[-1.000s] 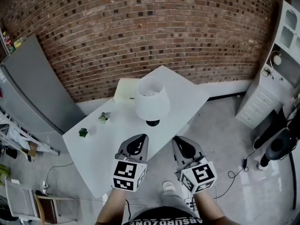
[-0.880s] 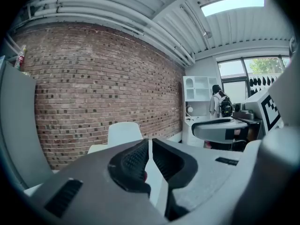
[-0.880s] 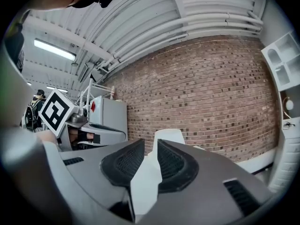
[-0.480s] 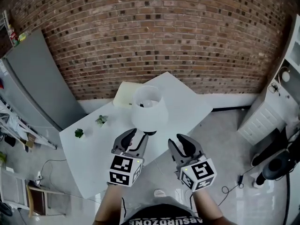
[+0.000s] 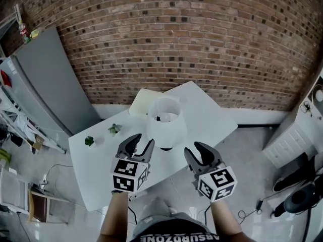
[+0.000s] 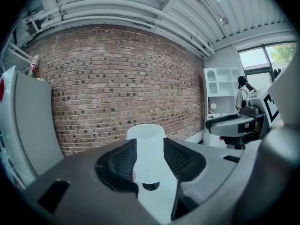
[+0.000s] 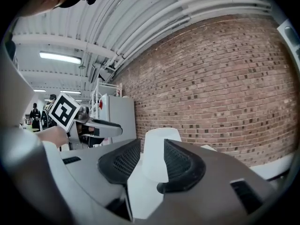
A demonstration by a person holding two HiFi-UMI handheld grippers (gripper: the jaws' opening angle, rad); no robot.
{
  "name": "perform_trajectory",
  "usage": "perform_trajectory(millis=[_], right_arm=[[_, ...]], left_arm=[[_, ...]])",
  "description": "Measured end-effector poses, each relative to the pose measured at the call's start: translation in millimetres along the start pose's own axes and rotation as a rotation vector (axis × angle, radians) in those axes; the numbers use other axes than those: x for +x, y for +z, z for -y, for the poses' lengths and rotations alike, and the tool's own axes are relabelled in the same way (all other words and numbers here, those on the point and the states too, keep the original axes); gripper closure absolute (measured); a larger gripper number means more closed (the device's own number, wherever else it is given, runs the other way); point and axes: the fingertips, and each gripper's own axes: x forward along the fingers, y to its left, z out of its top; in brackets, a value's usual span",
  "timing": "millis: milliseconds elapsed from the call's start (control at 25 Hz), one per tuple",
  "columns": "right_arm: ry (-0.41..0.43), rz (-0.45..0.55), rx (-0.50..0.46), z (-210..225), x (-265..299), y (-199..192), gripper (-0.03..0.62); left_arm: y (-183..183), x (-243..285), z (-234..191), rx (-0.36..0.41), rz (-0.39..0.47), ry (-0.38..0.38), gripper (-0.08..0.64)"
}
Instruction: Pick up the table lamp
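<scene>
1. Jaws on left gripper [image 6: 147, 163] and right gripper [image 7: 151, 161] are opening, their black ribbed pads [image 6: 118, 166] clamping nothing.
2. Both gripper views are framing the table lamp [image 6: 146, 149] ahead through the gap.
3. Head view alone is showing its white tapered shade [image 5: 166, 130] standing on the white table [image 5: 96, 160], apart from both.

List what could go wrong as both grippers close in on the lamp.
1. The table lamp has a wide shade over its dark base; squeezing the shade could dent it or tilt the lamp.
2. It stands near the front edge of the table; a nudge from the left gripper or right gripper, jaws opening and empty, might topple it.
</scene>
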Motion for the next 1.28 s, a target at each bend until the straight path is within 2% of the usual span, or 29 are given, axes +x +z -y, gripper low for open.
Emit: perform_trajectory(millis=[240, 360, 560, 800, 1080, 1280], right_arm=[[-0.034, -0.012, 0.003, 21, 33, 2, 0.451], [-0.046, -0.022, 0.006, 32, 54, 6, 0.448], [-0.079, -0.042, 0.014, 49, 88, 13, 0.443], [-0.099, -0.075, 0.024, 65, 119, 15, 0.440], [-0.099, -0.117, 0.070, 77, 150, 16, 0.434], [-0.124, -0.205, 0.094, 89, 168, 11, 0.433]], left_arm=[[6, 30, -26, -0.038, 0.001, 0.007, 0.400], [8, 51, -41, -0.062, -0.015, -0.008, 0.401], [17, 85, -58, -0.054, -0.049, -0.052, 0.401], [12, 120, -75, -0.051, -0.132, -0.087, 0.401], [11, 148, -82, -0.123, -0.220, -0.121, 0.401], [3, 164, -84, -0.170, -0.302, -0.136, 0.402]])
